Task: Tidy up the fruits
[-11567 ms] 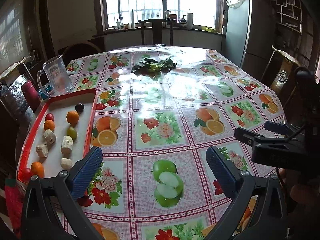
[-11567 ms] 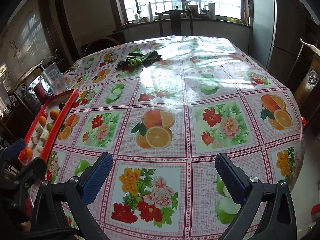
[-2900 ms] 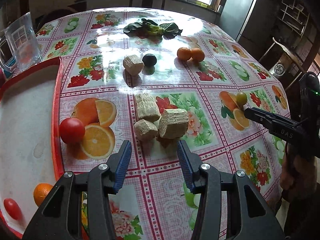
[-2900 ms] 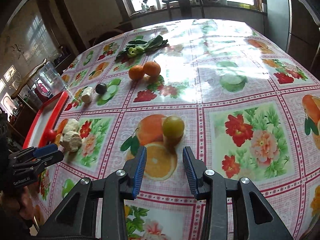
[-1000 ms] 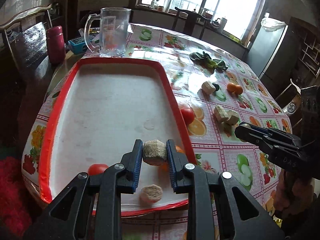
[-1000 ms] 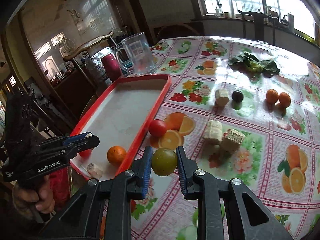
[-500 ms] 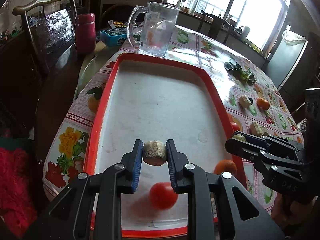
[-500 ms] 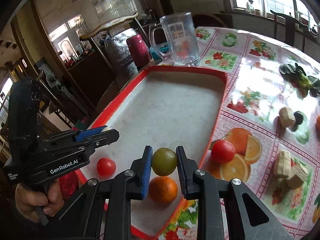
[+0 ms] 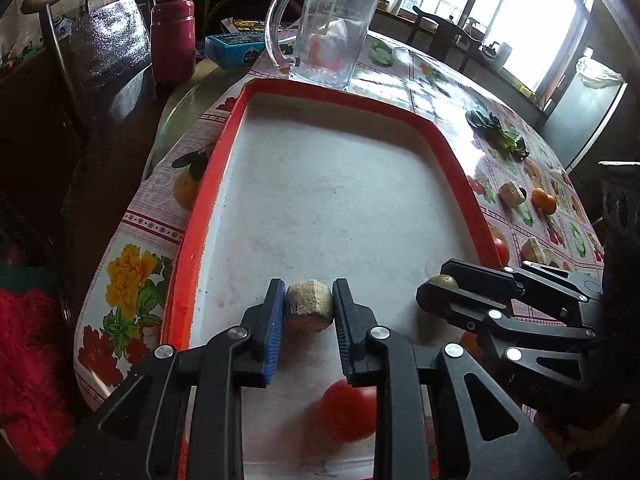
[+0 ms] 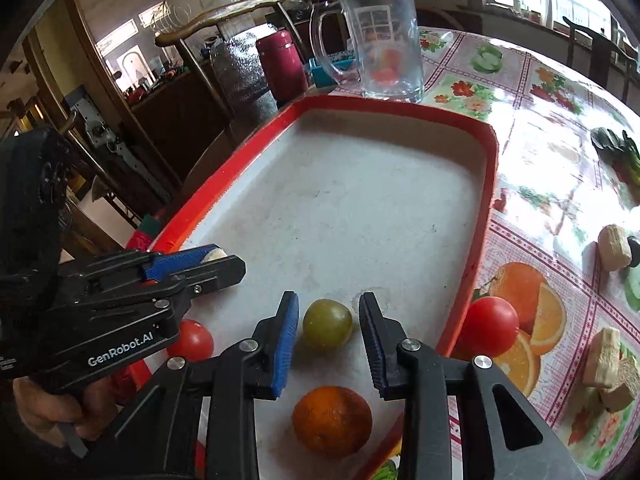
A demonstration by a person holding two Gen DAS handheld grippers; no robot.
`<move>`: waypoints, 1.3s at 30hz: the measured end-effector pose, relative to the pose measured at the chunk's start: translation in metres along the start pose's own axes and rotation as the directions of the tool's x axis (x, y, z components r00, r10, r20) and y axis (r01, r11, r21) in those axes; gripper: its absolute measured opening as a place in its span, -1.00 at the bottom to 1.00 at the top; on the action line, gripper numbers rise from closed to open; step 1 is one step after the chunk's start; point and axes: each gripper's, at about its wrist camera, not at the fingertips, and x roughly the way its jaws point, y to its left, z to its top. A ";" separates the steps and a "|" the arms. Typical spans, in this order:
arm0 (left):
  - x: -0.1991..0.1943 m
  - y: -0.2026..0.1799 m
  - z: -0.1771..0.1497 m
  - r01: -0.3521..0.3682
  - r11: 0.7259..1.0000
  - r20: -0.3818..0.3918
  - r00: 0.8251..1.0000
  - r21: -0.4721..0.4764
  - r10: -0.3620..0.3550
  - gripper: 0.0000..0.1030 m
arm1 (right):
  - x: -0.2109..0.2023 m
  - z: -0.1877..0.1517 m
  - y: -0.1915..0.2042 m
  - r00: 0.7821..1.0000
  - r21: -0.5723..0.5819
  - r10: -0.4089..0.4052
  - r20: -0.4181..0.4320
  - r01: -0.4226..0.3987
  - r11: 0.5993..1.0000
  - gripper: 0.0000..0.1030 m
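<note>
My left gripper (image 9: 308, 312) is shut on a beige banana chunk (image 9: 309, 306) low over the near end of the red-rimmed tray (image 9: 208, 200). My right gripper (image 10: 328, 332) is open around a green fruit (image 10: 327, 323) that rests on the tray floor (image 10: 360, 208); the pads stand clear of it on both sides. An orange (image 10: 332, 420) and a red tomato (image 10: 192, 340) lie in the tray near it. The tomato also shows under my left gripper (image 9: 350, 408). The right gripper appears in the left wrist view (image 9: 436, 300).
A glass mug (image 9: 332, 28) stands beyond the tray's far end, with a maroon flask (image 9: 174, 40) and blue box (image 9: 236, 50) to the left. On the tablecloth right of the tray lie another tomato (image 10: 490, 326), banana chunks (image 10: 610, 372), oranges (image 9: 544, 200) and greens (image 9: 500, 132).
My right gripper has opened and let go of the green fruit, which now sits on the tray. My left gripper still holds the banana chunk and has moved slightly forward over the tray.
</note>
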 end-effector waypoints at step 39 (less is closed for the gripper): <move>0.001 -0.204 -0.006 0.204 0.934 -0.028 0.978 0.293 -0.205 0.15 | -0.156 -0.109 -0.213 0.959 0.387 -0.258 0.113 0.197 0.901 -0.23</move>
